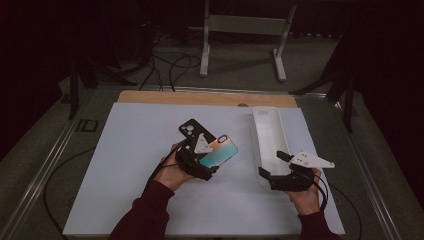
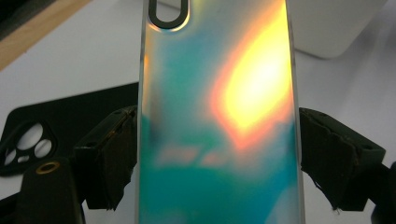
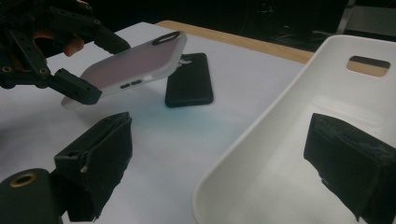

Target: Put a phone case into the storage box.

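An iridescent teal-and-orange phone case (image 1: 221,151) (image 2: 215,116) is lifted off the white mat and tilted. My left gripper (image 1: 210,159) (image 2: 217,158) is shut on it, pads pressing its two long edges. In the right gripper view the same case (image 3: 130,70) shows its frosted side, clamped in the left gripper (image 3: 95,67). A black phone case (image 1: 192,131) (image 2: 28,140) (image 3: 189,86) lies flat on the mat just beyond. My right gripper (image 1: 275,166) (image 3: 224,149) is open at the near end of a long white tray (image 1: 267,127) (image 3: 280,140), one jaw over the tray's inside, the other over the mat.
A white mat (image 1: 125,165) covers the table, with a wooden strip (image 1: 200,97) along its far edge. The tray lies lengthwise at the right. Cables and a metal stand's legs (image 1: 205,50) are on the floor beyond the table.
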Action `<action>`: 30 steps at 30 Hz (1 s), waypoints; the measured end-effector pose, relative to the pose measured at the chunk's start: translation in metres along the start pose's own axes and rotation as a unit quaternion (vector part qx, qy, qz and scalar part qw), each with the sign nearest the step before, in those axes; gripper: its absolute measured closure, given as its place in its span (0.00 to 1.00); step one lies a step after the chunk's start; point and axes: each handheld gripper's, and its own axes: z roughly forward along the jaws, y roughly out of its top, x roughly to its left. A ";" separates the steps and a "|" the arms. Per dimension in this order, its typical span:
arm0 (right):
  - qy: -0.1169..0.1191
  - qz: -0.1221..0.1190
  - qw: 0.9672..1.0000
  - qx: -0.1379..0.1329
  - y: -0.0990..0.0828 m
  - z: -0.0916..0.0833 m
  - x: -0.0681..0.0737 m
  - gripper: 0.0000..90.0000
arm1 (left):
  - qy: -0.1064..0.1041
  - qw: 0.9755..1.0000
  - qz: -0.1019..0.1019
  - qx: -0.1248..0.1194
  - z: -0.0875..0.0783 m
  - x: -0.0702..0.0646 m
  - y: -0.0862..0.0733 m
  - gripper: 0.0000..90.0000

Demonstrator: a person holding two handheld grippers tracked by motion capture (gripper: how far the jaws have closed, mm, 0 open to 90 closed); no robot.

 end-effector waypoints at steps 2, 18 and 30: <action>0.001 -0.001 1.000 0.001 0.001 0.002 0.001 0.09 | 0.001 1.000 0.001 -0.005 0.000 -0.001 0.002 0.19; 0.024 0.007 1.000 -0.009 0.012 0.017 0.007 0.09 | 0.004 0.999 0.022 -0.031 0.004 -0.013 0.012 0.19; 0.054 0.021 0.998 -0.006 0.022 0.030 0.013 0.09 | 0.001 0.998 0.045 -0.041 0.005 -0.025 0.021 0.19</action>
